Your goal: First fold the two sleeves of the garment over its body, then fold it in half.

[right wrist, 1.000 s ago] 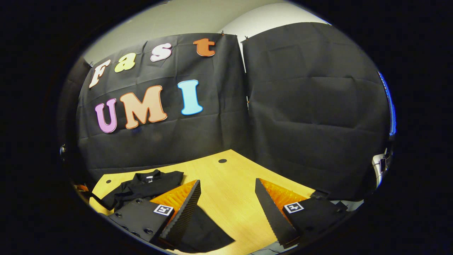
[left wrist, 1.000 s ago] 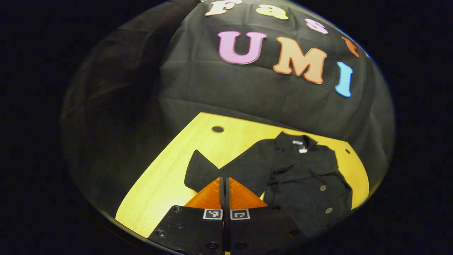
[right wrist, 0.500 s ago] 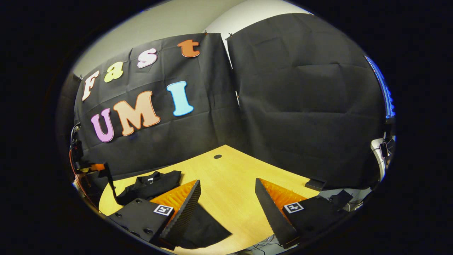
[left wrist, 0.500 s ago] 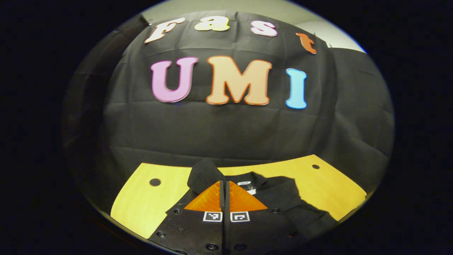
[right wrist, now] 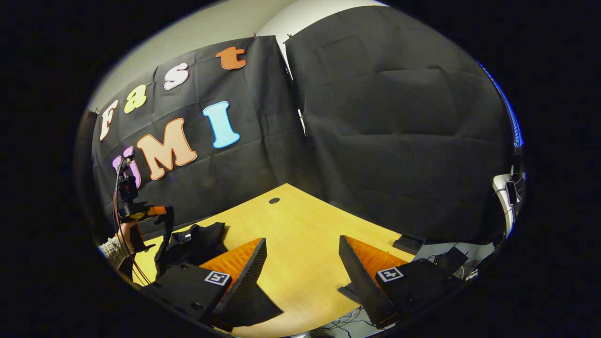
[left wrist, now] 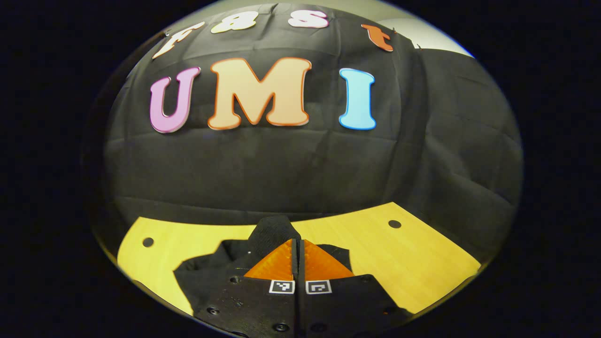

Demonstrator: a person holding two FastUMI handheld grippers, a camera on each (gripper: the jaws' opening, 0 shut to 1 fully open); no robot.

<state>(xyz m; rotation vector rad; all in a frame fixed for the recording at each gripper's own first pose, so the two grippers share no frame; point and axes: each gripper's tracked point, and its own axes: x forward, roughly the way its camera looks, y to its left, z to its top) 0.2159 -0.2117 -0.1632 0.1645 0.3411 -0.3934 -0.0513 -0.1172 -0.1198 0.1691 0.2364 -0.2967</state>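
left gripper (left wrist: 297, 246) fingers pressed together, right gripper (right wrist: 300, 263) fingers spread

- Black cloth (right wrist: 399, 131) drapes the booth's walls, two panels meeting at a corner.
- A pale wall (right wrist: 225, 23) rises above.
- A yellow wooden counter (right wrist: 300, 244) has round holes (right wrist: 273, 200).

Your left gripper (left wrist: 297, 244) sits over the garment (left wrist: 206, 263), with the sleeve cuff (left wrist: 273, 230) standing up just ahead of its closed fingers. The garment lies on the table (left wrist: 422, 253), toward its back edge near the booth wall. In the right gripper view, your right gripper (right wrist: 300, 263) hangs over bare table, fingers apart, with the garment (right wrist: 199, 237) to its left and your left gripper (right wrist: 164, 225) beyond that.
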